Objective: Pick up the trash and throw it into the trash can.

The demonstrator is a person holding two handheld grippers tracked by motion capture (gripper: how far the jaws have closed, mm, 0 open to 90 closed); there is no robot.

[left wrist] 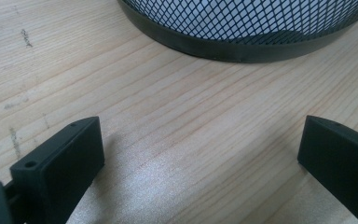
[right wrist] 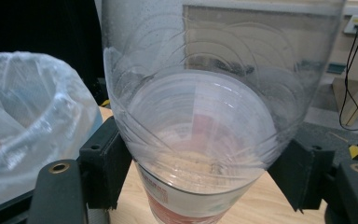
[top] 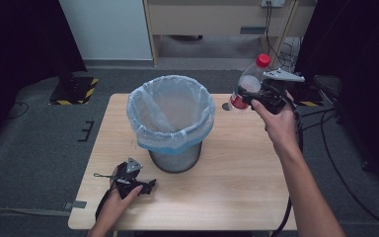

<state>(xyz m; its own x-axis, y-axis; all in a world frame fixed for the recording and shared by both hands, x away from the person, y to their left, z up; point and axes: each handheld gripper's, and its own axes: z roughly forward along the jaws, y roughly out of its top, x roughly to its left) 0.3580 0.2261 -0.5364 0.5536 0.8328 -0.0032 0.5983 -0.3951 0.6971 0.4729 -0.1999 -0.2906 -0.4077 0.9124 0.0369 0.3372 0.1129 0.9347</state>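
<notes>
Wooden table (top: 227, 163) carries a mesh wastebasket (top: 171, 121) with bag liner, centre. Right gripper (top: 256, 98) clamps an empty plastic bottle (top: 246, 84), cap tilted up-right, just right of the basket rim. Left gripper (top: 145, 186) rests near-left, jaws wide apart, empty.

Room's pretty plain: a light wooden table (top: 237, 163) sits on grey carpet (top: 34, 143). Black drapes (top: 19, 34) hang on both sides, and a pale wall panel (top: 106, 27) stands at the back next to a wooden desk (top: 217, 17). There's a yellow-and-black striped base plate (top: 74, 90) far left, and loose cables (top: 286, 47) trail under the desk.
</notes>
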